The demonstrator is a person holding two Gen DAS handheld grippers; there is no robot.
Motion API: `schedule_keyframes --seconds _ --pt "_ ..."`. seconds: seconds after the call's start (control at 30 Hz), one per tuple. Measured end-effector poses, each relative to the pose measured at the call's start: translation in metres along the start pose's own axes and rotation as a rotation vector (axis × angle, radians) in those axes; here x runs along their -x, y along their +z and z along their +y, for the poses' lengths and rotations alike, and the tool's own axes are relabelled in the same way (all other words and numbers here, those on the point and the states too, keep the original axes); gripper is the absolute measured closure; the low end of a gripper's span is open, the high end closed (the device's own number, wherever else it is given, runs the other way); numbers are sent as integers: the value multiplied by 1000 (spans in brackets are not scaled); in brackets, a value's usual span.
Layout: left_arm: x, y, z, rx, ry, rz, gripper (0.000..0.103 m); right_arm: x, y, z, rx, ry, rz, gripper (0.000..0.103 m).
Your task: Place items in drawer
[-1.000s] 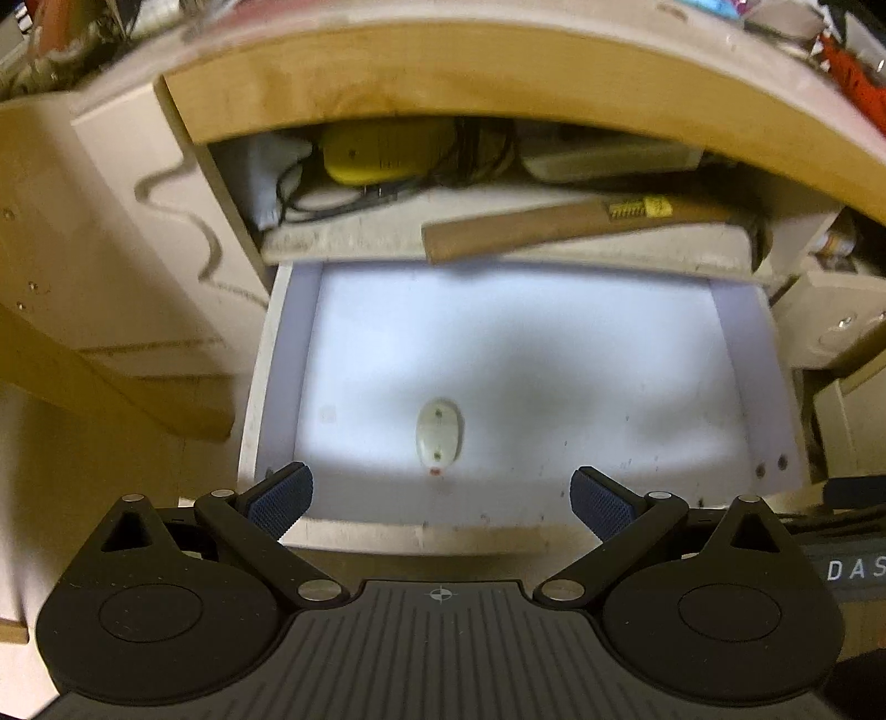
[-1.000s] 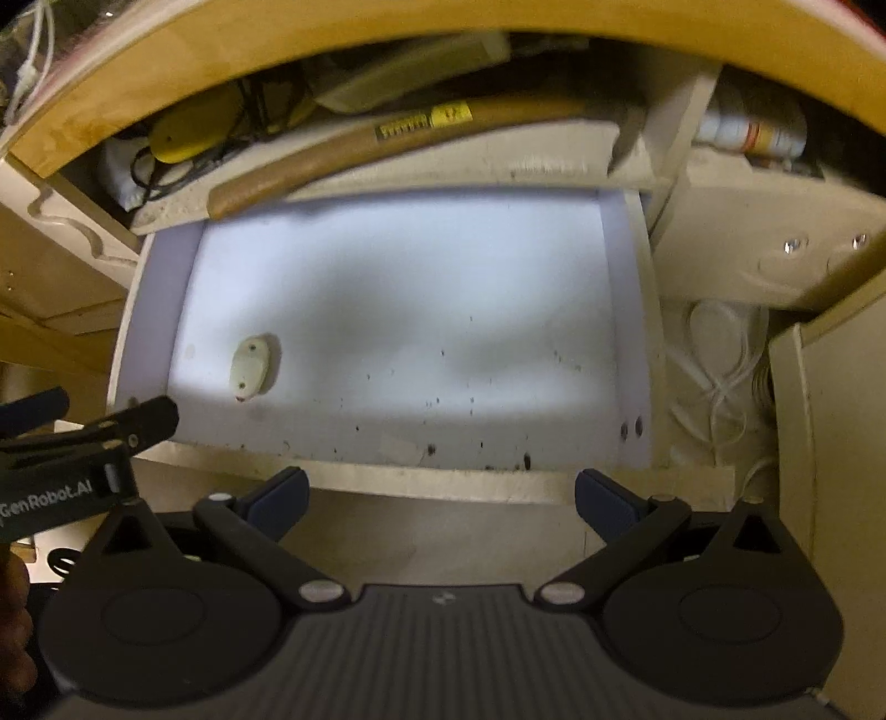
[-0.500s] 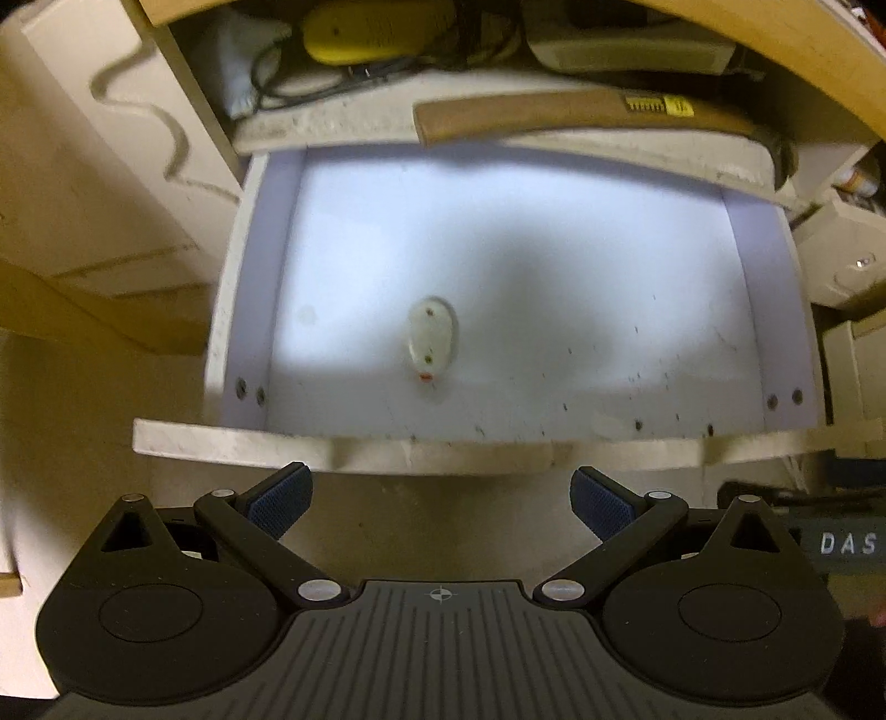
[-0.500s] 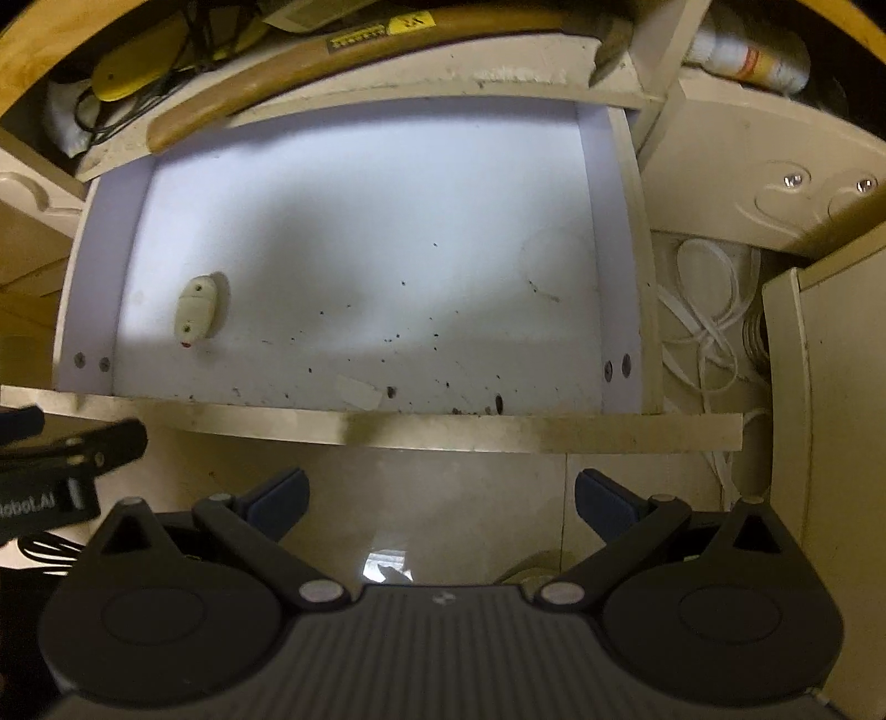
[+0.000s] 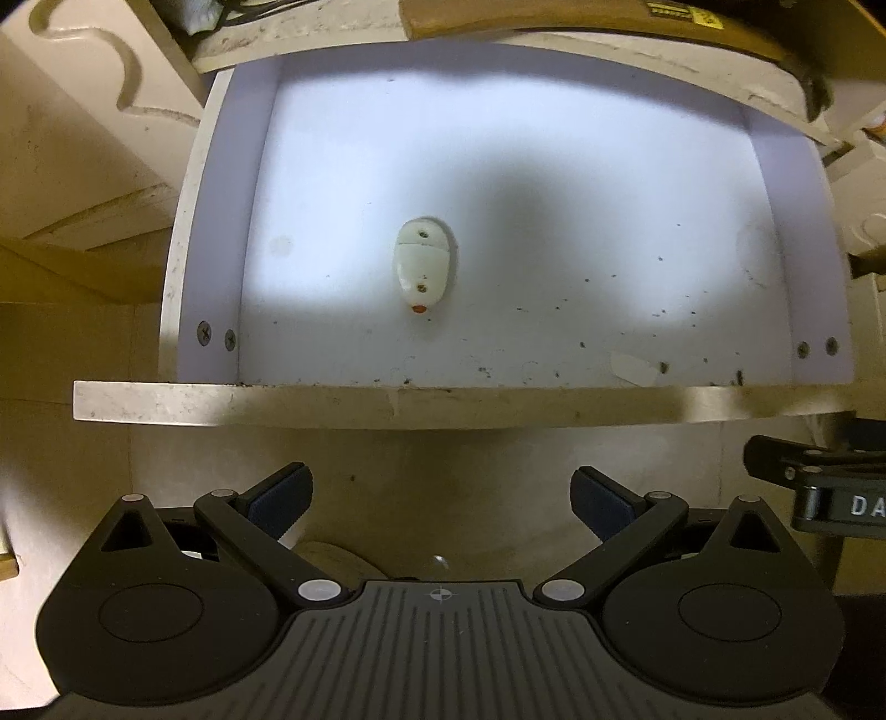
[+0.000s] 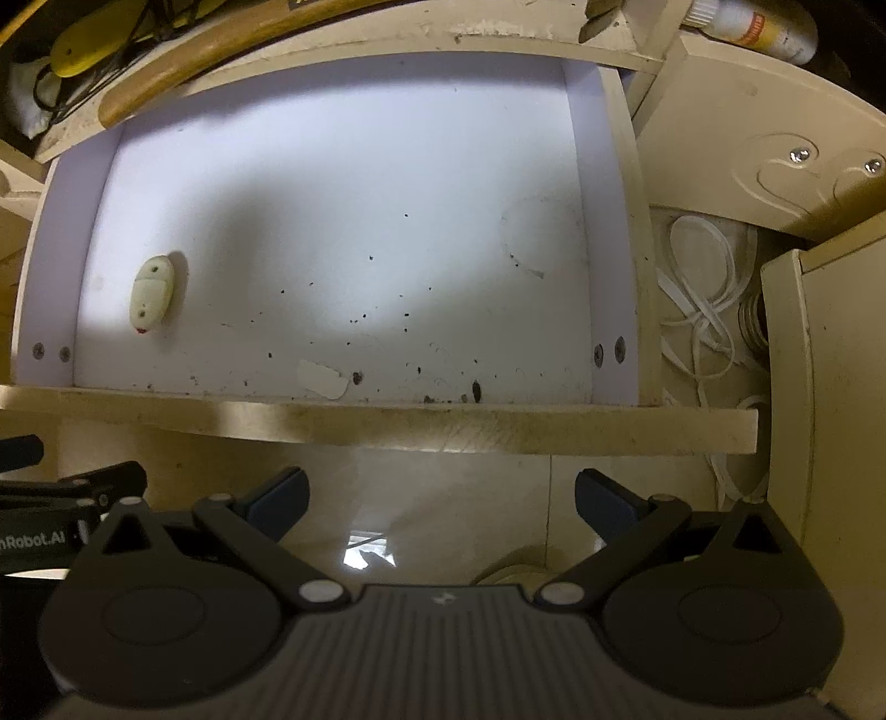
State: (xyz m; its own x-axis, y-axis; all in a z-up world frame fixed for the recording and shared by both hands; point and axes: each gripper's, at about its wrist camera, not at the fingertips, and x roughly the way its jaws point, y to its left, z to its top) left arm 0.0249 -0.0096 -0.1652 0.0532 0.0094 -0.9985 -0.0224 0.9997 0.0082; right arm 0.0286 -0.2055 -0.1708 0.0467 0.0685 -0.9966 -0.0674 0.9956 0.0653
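Well beyond the spread jaws, oval fob (image 5: 421, 266) lies in drawer (image 5: 387, 404)

Looked like a home workshop or a cluttered utility corner of a house. Shown by a pulled-out, dirt-specked white drawer (image 6: 343, 232) in worn cream-painted wooden furniture (image 6: 764, 138), a wooden-handled hammer (image 6: 232, 52) lying on the shelf above, a yellow plastic tool (image 6: 88, 39) tangled in black cables, a white labelled bottle (image 6: 758, 25), and a coiled white flat cable (image 6: 703, 288) stuffed beside the drawer.
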Motion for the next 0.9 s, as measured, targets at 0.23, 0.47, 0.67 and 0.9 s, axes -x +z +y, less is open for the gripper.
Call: schedule_keyframes --seconds 0.23,0.47,0.67,0.9 --pt "-5 7 0 2 35 -25 0 -6 5 -10 -25 13 -16 0" --pt "-6 10 1 20 30 -22 0 -3 8 -19 -108 56 -35 0" --pt "-5 8 3 20 30 -44 1 -1 10 -20 -131 64 -56 0" --pt "-4 4 3 25 32 -62 1 -2 13 -16 -105 49 -67 0"
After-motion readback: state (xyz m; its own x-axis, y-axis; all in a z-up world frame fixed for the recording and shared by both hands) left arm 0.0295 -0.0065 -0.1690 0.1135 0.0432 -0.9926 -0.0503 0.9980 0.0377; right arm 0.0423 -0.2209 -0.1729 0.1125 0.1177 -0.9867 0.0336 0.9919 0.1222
